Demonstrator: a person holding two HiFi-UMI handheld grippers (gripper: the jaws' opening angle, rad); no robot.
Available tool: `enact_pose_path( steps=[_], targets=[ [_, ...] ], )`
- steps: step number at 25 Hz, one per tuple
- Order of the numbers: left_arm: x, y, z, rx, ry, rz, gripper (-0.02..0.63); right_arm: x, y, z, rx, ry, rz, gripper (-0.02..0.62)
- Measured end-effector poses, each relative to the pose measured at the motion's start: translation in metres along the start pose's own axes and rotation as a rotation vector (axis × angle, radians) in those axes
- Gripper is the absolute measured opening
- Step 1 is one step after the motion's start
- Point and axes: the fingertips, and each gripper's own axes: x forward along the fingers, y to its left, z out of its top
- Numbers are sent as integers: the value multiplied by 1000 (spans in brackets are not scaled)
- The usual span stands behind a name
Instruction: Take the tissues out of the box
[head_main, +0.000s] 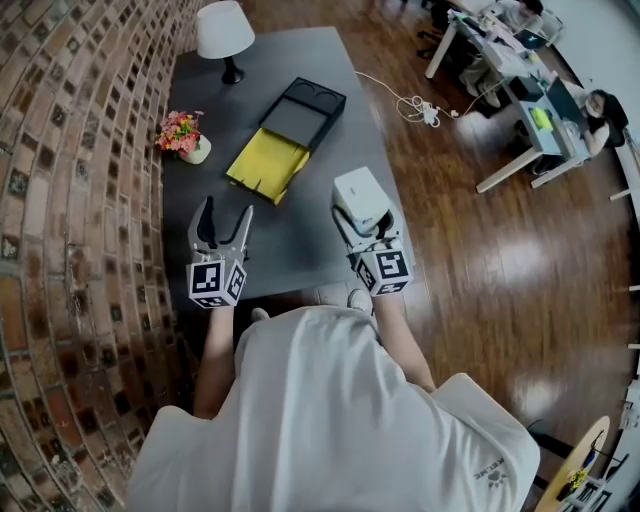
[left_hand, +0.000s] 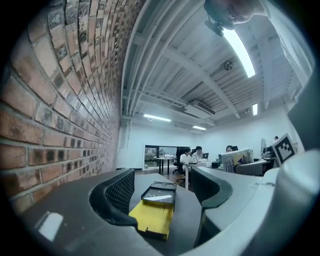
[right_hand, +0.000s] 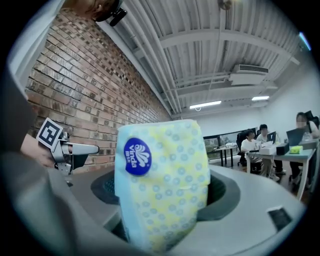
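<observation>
pale blue and yellow dotted wrapping is filling the right gripper view: a soft tissue pack (right_hand: 160, 185) with a round blue label (right_hand: 137, 156) is standing upright between the jaws. the right gripper (head_main: 368, 222) is clamping it from both sides, its pads pressing into the wrapper. in the head view the pack is sitting in that gripper over the near right part of the dark grey table (head_main: 290, 60), well apart from the black box (head_main: 303, 110).

the left gripper (head_main: 226, 216) is hovering over the near left part of the table, its jaws standing apart with nothing between them. the left gripper view is looking through that gap along the tabletop to the box.

the box is lying open near the middle of the table. a yellow cardboard insert (head_main: 268, 165) is lying flat at its near end, touching it. a white-shaded lamp (head_main: 224, 30) is standing at the far edge, and a small pot of flowers (head_main: 181, 133) is sitting beside the brick wall (head_main: 70, 180). people are sitting at desks (head_main: 530, 90) across the wooden floor (head_main: 480, 270).
</observation>
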Motion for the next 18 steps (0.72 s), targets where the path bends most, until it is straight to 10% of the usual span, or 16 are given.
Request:
enact_pose_path(
  steps=[18],
  targets=[
    [-11,-30,4,-9,-11,91,336,1,-2,24,-49,-9,133,403]
  ],
)
